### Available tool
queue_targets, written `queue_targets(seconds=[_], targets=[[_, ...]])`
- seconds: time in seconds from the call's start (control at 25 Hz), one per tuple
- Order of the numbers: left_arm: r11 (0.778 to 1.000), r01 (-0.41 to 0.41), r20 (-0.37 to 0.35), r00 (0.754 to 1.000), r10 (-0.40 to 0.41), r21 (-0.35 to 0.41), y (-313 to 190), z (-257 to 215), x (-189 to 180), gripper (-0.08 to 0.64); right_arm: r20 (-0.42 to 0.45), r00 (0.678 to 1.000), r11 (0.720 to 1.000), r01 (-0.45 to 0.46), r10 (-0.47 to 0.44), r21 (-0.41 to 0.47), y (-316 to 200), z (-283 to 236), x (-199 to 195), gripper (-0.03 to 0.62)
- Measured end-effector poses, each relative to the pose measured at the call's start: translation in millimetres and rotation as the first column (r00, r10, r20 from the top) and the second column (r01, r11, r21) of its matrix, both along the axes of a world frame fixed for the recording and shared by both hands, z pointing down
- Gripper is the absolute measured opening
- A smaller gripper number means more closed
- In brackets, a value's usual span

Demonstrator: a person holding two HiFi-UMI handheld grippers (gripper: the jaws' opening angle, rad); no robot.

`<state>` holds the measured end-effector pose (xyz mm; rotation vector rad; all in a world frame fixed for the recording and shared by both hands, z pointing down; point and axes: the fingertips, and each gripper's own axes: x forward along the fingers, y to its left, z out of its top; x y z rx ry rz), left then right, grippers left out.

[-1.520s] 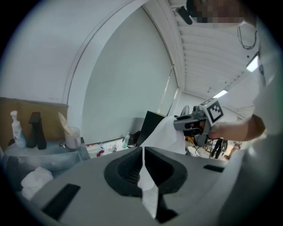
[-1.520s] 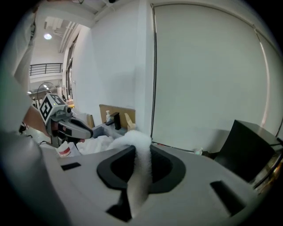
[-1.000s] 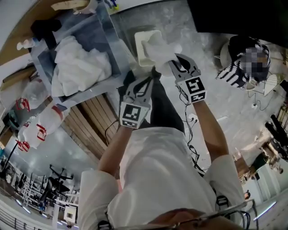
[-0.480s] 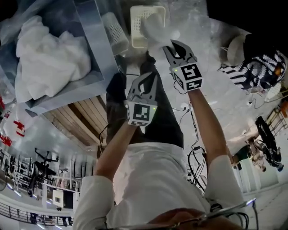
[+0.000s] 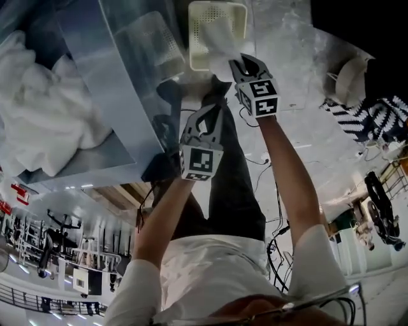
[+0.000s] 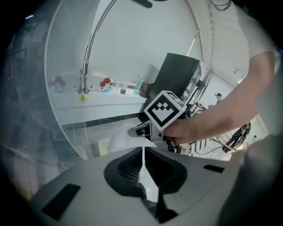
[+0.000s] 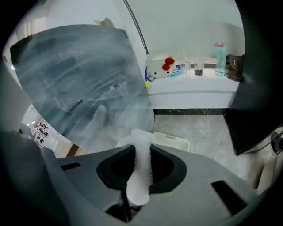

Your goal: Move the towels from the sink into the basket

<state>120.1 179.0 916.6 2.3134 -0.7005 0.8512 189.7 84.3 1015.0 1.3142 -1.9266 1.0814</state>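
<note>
The head view is giving the whole layout. The sink (image 5: 121,121) is filling the left side and holding a heap of white towels (image 5: 44,127). The cream, perforated basket (image 5: 241,16) is standing on the floor just beside it, at the top of the picture. The right gripper (image 5: 237,63) is hanging over the basket's near edge with one towel (image 5: 220,39) in its jaws. That towel is showing against the basket's inside, though whether it is touching the basket cannot be told from here. The left gripper (image 5: 210,114) is hovering near, lower in the picture, over a dark trouser leg (image 5: 229,184).

The right gripper view is showing the grip itself. The jaws are pressing on a thick white fold of the towel, which is filling the gap and sticking out past the tips, with the basket's rim just beyond. This view is also taking in a shelf (image 7: 194,86) carrying a white toy (image 7: 162,67) with a red bow and a bottle (image 7: 219,55), none of which the head view is catching.

The left gripper view is showing its own jaws drawn together to a thin slit, with nothing between them. It is looking across at the other gripper, the hand (image 6: 194,128) gripping it, and its marker cube (image 6: 164,114).

As for writing, both cubes are bearing only black-and-white square patterns, with no letters. The bottle's label is too small to read.
</note>
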Motion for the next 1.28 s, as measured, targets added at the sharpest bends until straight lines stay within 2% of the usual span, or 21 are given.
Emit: queue_targets(seconds=[0.12, 0.2, 0.28, 0.56, 0.96, 1.28], targets=[[1.000, -0.014, 0.016, 1.000, 0.014, -0.017, 3.3, 23.4, -0.7, 0.017, -0.017, 1.000, 1.000, -0.007, 0.006, -0.018, 3.9, 38.2, -0.3, 0.072], [1.000, -0.016, 0.027, 1.000, 0.016, -0.023, 5.4, 36.7, 1.0, 0.017, -0.023, 1.000, 1.000, -0.004, 0.004, -0.029, 7.3, 51.7, 1.7, 0.146], [0.999, -0.016, 0.035, 0.999, 0.017, -0.029, 7.8, 46.6, 2.8, 0.018, -0.018, 1.000, 1.000, -0.004, 0.003, -0.028, 10.9, 55.7, 4.7, 0.183], [0.999, -0.019, 0.035, 0.999, 0.020, -0.038, 7.5, 50.1, 5.7, 0.017, -0.009, 1.000, 1.000, 0.006, -0.007, -0.028, 21.9, 40.4, 11.9, 0.197], [0.997, -0.076, 0.034, 0.997, 0.076, 0.012, 0.3, 2.1, 8.9, 0.017, -0.003, 1.000, 1.000, 0.005, -0.005, 0.017, 18.2, -23.4, 18.9, 0.185], [0.990, -0.133, 0.008, 0.991, 0.132, 0.039, 1.7, -87.1, 7.4, 0.017, 0.013, 1.000, 0.998, 0.012, -0.012, 0.066, 20.0, -127.5, 16.3, 0.111]])
